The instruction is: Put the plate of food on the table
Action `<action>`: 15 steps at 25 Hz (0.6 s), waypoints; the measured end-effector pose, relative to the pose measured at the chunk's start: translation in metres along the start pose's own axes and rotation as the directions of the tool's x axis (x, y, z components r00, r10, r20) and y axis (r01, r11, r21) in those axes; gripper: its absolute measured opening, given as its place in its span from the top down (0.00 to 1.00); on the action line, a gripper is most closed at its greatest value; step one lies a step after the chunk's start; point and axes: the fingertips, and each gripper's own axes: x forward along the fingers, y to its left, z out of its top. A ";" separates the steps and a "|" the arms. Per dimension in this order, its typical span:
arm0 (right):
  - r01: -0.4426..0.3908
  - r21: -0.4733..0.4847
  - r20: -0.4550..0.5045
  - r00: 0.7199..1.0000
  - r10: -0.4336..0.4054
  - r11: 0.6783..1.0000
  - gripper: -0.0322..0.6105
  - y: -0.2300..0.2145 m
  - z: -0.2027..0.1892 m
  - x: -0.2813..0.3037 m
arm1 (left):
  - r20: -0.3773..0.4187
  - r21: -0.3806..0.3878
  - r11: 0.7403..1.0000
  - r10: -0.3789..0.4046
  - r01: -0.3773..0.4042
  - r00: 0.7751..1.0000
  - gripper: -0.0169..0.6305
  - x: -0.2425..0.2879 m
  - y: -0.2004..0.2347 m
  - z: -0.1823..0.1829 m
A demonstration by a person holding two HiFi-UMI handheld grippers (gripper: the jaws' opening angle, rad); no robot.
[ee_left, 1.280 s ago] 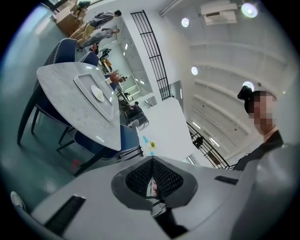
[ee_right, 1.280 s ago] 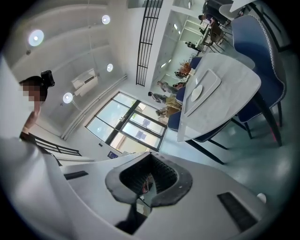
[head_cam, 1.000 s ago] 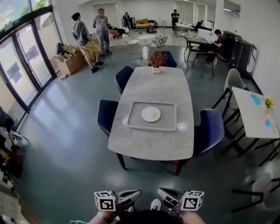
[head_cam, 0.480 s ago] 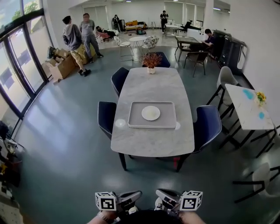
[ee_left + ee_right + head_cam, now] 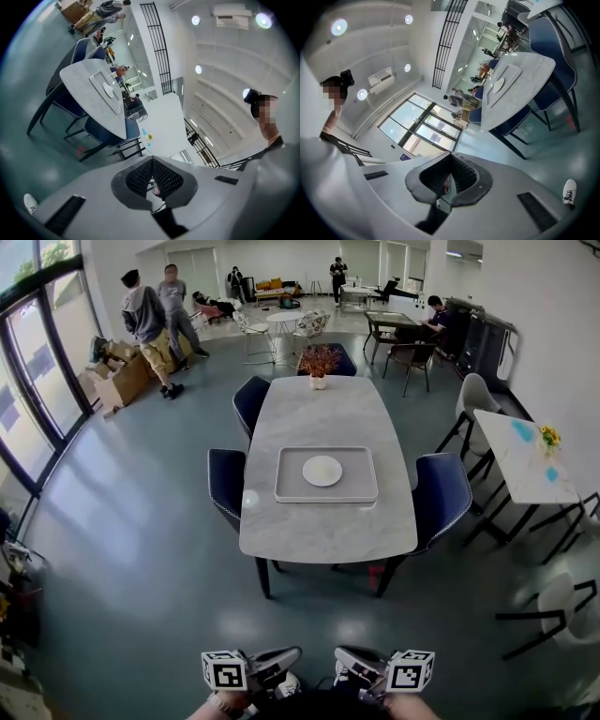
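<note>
Table (image 5: 328, 532) drifted up-frame; tray (image 5: 281, 493) well inside edges; left hand-held gripper (image 5: 292, 654), right hand-held gripper (image 5: 345, 653) clenched.

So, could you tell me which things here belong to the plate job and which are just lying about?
Job: plate, tray under it, dining table, left gripper and right gripper, both shut and empty.
Lying about: potted plant, blue chairs, cardboard boxes, side table.

Grey floor (image 5: 141, 549), blue chairs (image 5: 441, 498), marble table (image 5: 328, 531)
</note>
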 end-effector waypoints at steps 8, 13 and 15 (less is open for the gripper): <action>-0.030 0.043 0.020 0.999 0.029 0.999 0.93 0.011 -0.014 0.008 | 0.015 0.004 1.000 -0.016 0.016 1.000 0.96 -0.016 -0.004 0.005; -0.014 0.029 0.009 1.000 0.014 0.999 0.93 0.012 -0.015 0.006 | 0.005 0.015 1.000 -0.016 0.016 1.000 0.96 -0.015 -0.005 0.003; -0.007 0.017 0.012 1.000 0.007 1.000 0.93 0.009 -0.013 0.005 | 0.004 0.014 1.000 -0.016 0.016 1.000 0.96 -0.014 -0.005 0.002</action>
